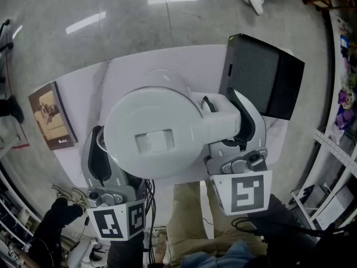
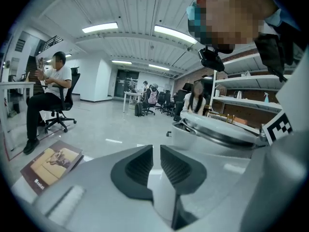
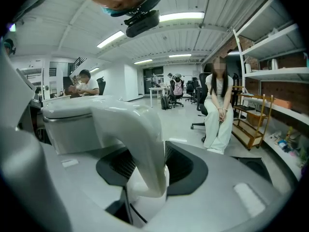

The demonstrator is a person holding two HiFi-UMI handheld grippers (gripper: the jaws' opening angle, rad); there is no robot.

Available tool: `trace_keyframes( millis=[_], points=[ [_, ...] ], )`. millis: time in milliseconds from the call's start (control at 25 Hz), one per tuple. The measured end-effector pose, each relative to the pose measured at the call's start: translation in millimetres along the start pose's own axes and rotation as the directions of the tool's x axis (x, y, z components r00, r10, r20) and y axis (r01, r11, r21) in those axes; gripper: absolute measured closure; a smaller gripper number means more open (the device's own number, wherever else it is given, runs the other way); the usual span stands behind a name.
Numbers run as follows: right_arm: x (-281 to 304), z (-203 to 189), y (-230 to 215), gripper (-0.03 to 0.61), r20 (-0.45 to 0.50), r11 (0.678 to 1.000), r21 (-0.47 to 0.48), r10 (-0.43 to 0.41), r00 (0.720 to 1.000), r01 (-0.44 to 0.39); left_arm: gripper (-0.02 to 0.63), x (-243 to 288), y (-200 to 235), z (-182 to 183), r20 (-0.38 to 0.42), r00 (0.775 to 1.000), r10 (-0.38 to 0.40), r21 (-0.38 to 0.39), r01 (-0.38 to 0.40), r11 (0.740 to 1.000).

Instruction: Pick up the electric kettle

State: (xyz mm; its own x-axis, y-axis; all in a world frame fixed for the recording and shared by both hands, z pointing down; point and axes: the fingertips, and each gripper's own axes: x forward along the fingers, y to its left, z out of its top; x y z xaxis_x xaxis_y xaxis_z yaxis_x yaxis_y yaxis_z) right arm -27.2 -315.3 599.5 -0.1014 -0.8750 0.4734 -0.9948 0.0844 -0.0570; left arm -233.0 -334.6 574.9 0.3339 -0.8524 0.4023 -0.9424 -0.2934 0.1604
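Head view: electric kettle hangs over the white table, apparently lifted, its handle pointing right into the right gripper. The left gripper is beside its left flank. Left gripper view: jaws nearly together, holding nothing, kettle off right. Right gripper view: jaws clamped on the handle, kettle body to the left.

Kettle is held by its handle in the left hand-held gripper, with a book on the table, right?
No: it is the right hand-held gripper that clamps the handle of the kettle, as the right gripper view shows. The left hand-held gripper is shut on nothing. The book is on the table.
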Motion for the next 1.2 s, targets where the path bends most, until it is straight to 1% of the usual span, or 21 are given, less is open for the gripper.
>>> trace_keyframes(
  millis=[160, 320, 520, 840, 1000, 1200],
  points=[
    [7.8, 2.0, -1.2, 0.402, 0.047, 1.000, -0.023, -0.007, 0.999, 0.009, 0.564, 9.4, 4.4, -2.9, 0.022, 1.000, 0.007, 0.008, -0.007, 1.000],
    [15.0, 5.2, -3.4, 0.408, 0.060, 1.000, -0.019, -0.003, 0.998, 0.004, 0.568, 18.5, 10.2, 3.0, 0.036, 0.999, 0.024, 0.019, -0.025, 1.000],
    [17.2, 7.4, -4.3, 0.416, 0.071, 0.999, -0.036, -0.008, 0.997, 0.010, 0.611, 22.7, 11.1, 8.7, 0.051, 0.998, 0.036, 0.023, -0.037, 0.999],
    [17.3, 6.7, -4.9, 0.416, 0.074, 1.000, -0.019, 0.003, 0.997, -0.002, 0.611, 22.0, 9.3, 8.9, 0.047, 0.998, 0.038, 0.027, -0.039, 0.999],
    [10.6, 4.1, -4.5, 0.414, 0.083, 0.998, -0.047, 0.033, 0.996, -0.029, 0.612, 18.9, 6.9, 8.6, 0.043, 0.999, 0.029, 0.042, -0.031, 0.999],
    [5.4, 17.5, -3.7, 0.413, 0.125, 0.999, -0.032, 0.033, 0.992, -0.029, 0.611, 12.0, 6.7, 13.5, 0.056, 0.998, 0.040, 0.043, -0.043, 0.998]
  ],
)
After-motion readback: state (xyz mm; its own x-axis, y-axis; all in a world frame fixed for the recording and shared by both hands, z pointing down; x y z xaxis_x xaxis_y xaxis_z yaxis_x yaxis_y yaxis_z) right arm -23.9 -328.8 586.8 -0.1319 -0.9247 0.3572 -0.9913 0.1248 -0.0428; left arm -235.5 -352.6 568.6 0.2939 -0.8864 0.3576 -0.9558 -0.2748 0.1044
